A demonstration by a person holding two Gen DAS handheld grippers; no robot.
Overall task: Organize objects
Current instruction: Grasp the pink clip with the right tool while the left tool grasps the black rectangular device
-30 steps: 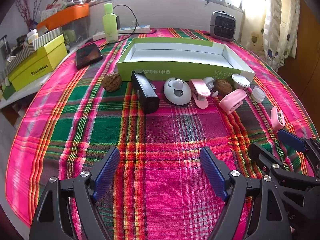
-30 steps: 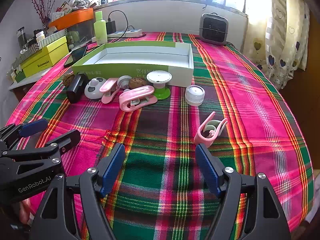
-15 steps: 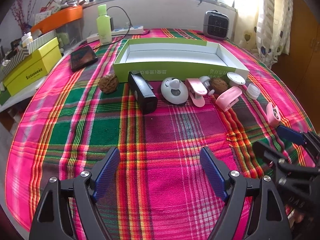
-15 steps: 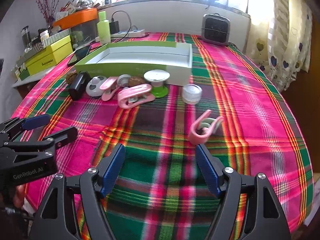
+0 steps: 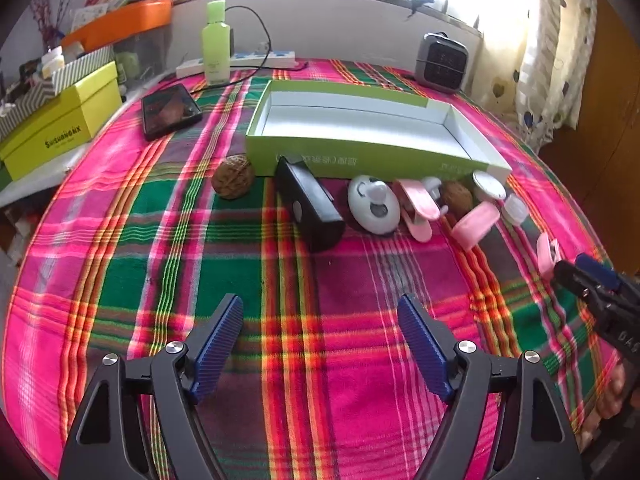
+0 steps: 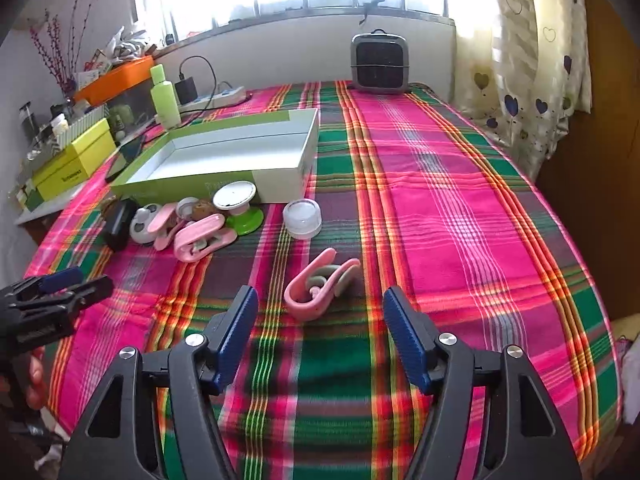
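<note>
Both grippers spread wide and unloaded above the plaid-covered table; objects lie loose in front of the tray.

The left gripper [image 5: 320, 334] and the right gripper [image 6: 316, 322] each hover with blue-padded fingers wide apart, holding nothing. Just beyond the right gripper's fingertips lies a pink plastic spring clip with grey pads [image 6: 320, 284] on the pink-and-green plaid tablecloth [image 6: 440, 208]. Farther on, a row runs along the near wall of the shallow green cardboard tray with white interior [image 5: 360, 148]: a brown walnut [image 5: 233, 176], a black rectangular case [image 5: 310, 204], a white oval device [image 5: 374, 205], two more pink clips [image 5: 416, 208], a white disc on a green base [image 6: 239, 206] and a small translucent round jar [image 6: 302, 218]. A grey square heater [image 6: 379, 63] stands at the table's far edge.
</note>
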